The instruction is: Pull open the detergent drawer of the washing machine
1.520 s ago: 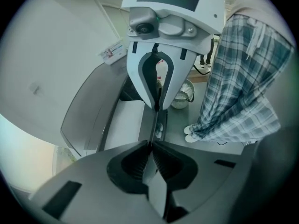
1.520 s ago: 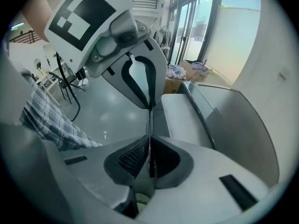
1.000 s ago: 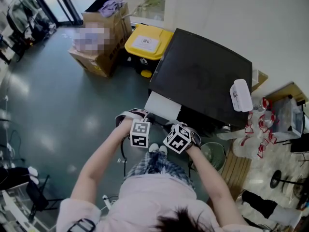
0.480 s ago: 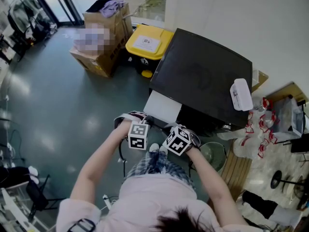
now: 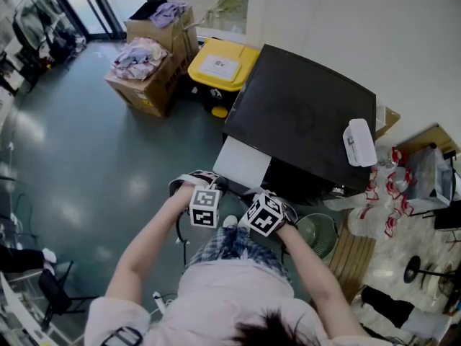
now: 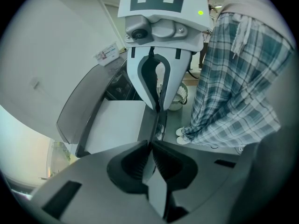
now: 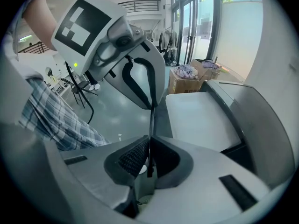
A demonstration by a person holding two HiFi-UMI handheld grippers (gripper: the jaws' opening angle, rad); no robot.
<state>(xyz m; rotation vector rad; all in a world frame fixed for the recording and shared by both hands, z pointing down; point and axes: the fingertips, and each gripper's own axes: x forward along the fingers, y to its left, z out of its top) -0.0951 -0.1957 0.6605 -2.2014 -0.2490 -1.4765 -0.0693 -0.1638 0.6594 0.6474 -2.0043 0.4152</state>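
Observation:
The washing machine has a black top, and a flat white panel juts out from its front left. I cannot tell whether this panel is the drawer. My left gripper and right gripper meet just in front of it, both pointing steeply down. In the left gripper view my left gripper is shut on a thin dark edge beside the white panel. The right gripper faces it on the same edge. In the right gripper view my right gripper pinches that edge next to the panel.
A white box lies on the machine's top. A yellow bin and cardboard boxes of clothes stand beyond the machine. A small fan and clutter sit to the right. The person's plaid legs are close behind.
Hardly anything: both grippers keep their hold on the thin edge and have drifted only a touch toward me.

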